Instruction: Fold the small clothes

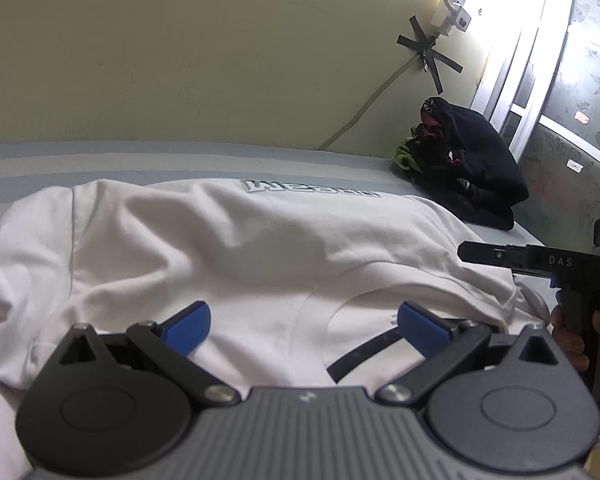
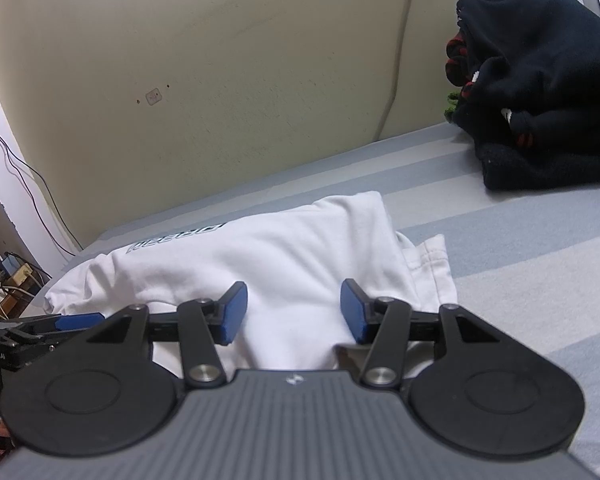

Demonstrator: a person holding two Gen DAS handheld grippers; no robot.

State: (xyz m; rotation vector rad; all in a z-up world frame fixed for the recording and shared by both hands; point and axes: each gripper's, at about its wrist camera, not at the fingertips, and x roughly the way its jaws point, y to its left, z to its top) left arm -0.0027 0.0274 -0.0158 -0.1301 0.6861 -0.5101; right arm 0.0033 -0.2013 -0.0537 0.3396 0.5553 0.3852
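2 open, empty tools [image 1: 304, 326] [image 2: 294, 312] over white shirt [image 1: 228, 248]; bright window [image 1: 512, 40] in left view only.

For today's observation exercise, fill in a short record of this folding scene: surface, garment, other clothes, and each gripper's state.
surface: striped blue-grey bed sheet, against a pale wall
garment: white t-shirt, partly folded and wrinkled, printed lettering on the far side
other clothes: dark clothes pile at the far right by the wall, apart from the t-shirt
left gripper: open, over the near edge of the t-shirt, nothing between its blue pads
right gripper: open, above the t-shirt's near edge, nothing gripped
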